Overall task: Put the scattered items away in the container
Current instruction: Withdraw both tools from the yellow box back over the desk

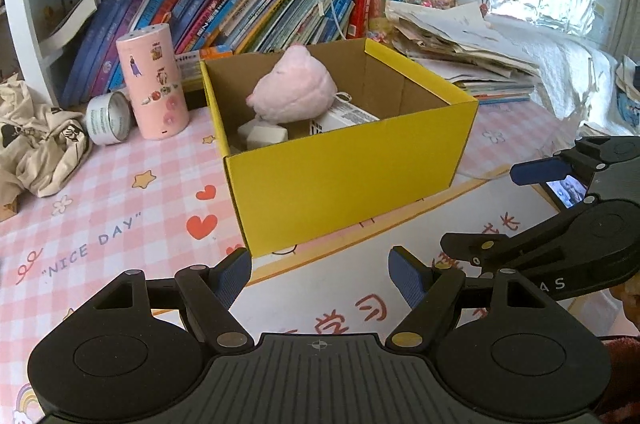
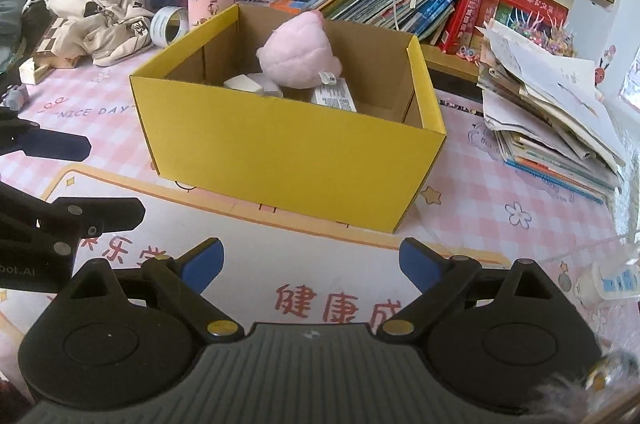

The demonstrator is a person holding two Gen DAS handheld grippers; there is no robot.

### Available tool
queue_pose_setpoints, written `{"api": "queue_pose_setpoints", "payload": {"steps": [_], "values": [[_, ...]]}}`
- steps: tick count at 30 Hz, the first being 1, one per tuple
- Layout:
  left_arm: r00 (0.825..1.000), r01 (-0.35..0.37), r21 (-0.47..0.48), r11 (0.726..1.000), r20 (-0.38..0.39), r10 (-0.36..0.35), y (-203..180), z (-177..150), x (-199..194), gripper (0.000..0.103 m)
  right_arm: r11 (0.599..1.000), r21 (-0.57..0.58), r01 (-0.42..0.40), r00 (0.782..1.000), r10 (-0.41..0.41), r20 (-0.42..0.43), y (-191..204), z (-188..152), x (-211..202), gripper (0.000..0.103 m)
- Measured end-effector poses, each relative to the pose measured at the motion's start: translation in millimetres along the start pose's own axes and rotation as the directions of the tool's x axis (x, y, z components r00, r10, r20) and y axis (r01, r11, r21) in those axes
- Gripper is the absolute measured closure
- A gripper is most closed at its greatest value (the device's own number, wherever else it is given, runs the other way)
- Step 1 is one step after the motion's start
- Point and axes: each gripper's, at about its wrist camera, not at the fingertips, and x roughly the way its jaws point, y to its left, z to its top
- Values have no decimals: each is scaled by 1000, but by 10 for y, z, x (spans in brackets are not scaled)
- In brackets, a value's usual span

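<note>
The left gripper [image 1: 320, 278] has its jaws standing apart with nothing between them, only the printed mat [image 1: 328, 288] of the table showing through the gap. The right gripper [image 2: 312, 266] likewise holds its jaws wide apart and empty above the same mat, over red printed characters. In the left wrist view the right gripper appears at the right edge, its blue-padded fingers [image 1: 540, 170] spread and pointing toward the box; in the right wrist view the left gripper's dark fingers [image 2: 60, 146] reach in from the left edge. Just beyond both pairs of jaws sits the yellow cardboard box [image 1: 348, 180], open at the top, resting on the pink checked table cover [image 1: 80, 224]. Inside it a pink plush toy [image 1: 294, 86] lies on top of a white carton with a barcode label [image 1: 344, 118], and beside these are pale angular blocks [image 1: 264, 134]. To the left of the box, outside it, stand a pink cylinder covered in stickers [image 1: 154, 84] and a roll of tape [image 1: 108, 118] lying on its side, the two close together. Further left lies a crumpled beige cloth [image 1: 36, 148]. To the right of the box a stack of papers and booklets [image 2: 552, 112] is piled on the table. Behind everything a row of leaning books [image 1: 248, 8] fills the shelf.
</note>
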Motion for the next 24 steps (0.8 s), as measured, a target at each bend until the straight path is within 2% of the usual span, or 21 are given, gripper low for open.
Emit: {"api": "queue_pose_setpoints", "payload": {"steps": [11,13,24], "values": [[997,68,29,997,-33,-67,456,-180,-146,24,998,39,50,998,-49,-26,552,72,-33,8],[997,73,39,997,-34,-71,547,-209,-187,20,998,42,54,998,-53,-34,671,88,-27,7],[996,83,42,996,-47,-81,1117,-382,-358,20,997,36,69,996,-67,-51,1344,192,35,5]]}}
